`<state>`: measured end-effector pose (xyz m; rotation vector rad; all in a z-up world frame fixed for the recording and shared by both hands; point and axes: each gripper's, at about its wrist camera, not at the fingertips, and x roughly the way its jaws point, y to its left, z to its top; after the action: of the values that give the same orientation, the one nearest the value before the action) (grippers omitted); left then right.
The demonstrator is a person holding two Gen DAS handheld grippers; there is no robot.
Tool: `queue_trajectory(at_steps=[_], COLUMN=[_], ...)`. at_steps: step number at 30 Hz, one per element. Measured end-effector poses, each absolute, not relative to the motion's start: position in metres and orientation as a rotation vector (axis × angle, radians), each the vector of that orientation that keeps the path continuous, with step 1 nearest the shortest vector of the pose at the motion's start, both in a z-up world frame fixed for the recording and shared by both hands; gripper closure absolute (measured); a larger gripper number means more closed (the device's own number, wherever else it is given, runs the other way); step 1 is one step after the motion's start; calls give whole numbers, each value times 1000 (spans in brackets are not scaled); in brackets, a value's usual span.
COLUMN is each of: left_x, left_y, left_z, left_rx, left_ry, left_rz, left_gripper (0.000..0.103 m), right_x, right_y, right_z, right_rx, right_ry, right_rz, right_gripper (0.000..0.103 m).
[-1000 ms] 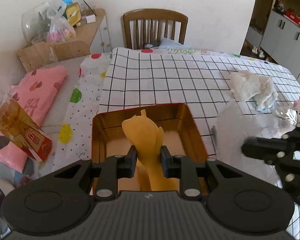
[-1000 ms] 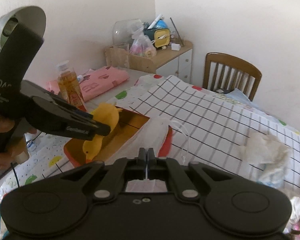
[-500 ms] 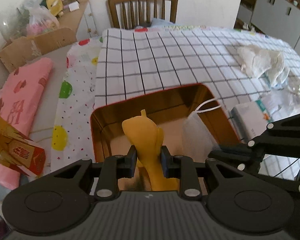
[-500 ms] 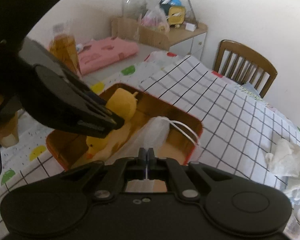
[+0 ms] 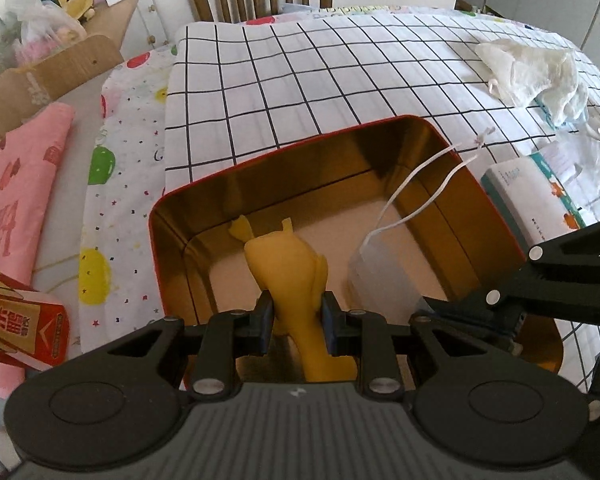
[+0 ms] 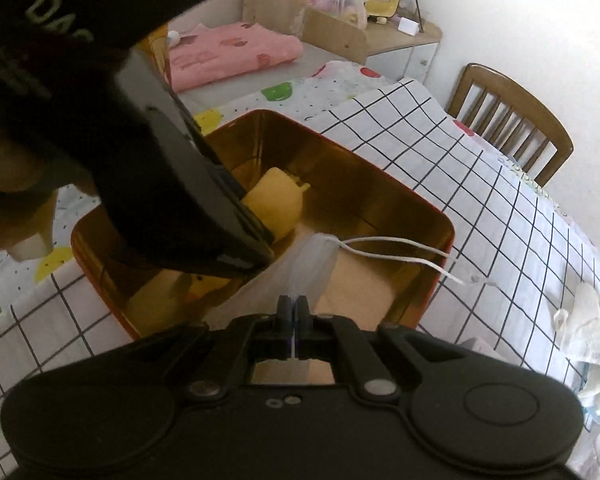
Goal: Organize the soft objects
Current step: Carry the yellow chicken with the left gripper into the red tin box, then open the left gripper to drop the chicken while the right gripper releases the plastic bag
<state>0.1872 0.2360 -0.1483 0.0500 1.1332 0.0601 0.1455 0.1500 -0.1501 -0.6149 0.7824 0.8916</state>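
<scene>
Your left gripper (image 5: pixel 294 322) pinches the yellow duck toy (image 5: pixel 288 264) inside the tin (image 5: pixel 380 128); your right gripper (image 6: pixel 294 314) clamps the mesh pouch (image 6: pixel 310 264) there.

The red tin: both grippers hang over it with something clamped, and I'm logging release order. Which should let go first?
Probably left. The left gripper holds the yellow plush duck deep inside the red tin. The right gripper pinches a white mesh drawstring pouch whose cords trail over the rim.

Left tongs (image 5: pixel 293 322) clamp the yellow plush toy (image 5: pixel 290 264) inside the red tin (image 5: pixel 428 136).
</scene>
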Motion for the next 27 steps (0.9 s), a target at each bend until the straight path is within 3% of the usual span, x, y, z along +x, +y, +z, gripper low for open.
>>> queue_trajectory(at_steps=[13,15,22,27], left_x=[184,183,176,171], left_y=[243,244,239,235], left_z=[-146,-145,-134,-125], left_rx=[8,-2,7,8], left_ry=[1121,1118,1086,1060], left_rz=[54,60,77,94], left_gripper=[77,76,76,76], right_x=[155,155,152,150], right_y=[147,145,135,126], right_z=[-148,-147,-136,-127], right_rx=[-559,-554,-494,-468], right_ry=[839,842,833,812], right_rz=[855,853,859,855], right_gripper=[84,72,60,44])
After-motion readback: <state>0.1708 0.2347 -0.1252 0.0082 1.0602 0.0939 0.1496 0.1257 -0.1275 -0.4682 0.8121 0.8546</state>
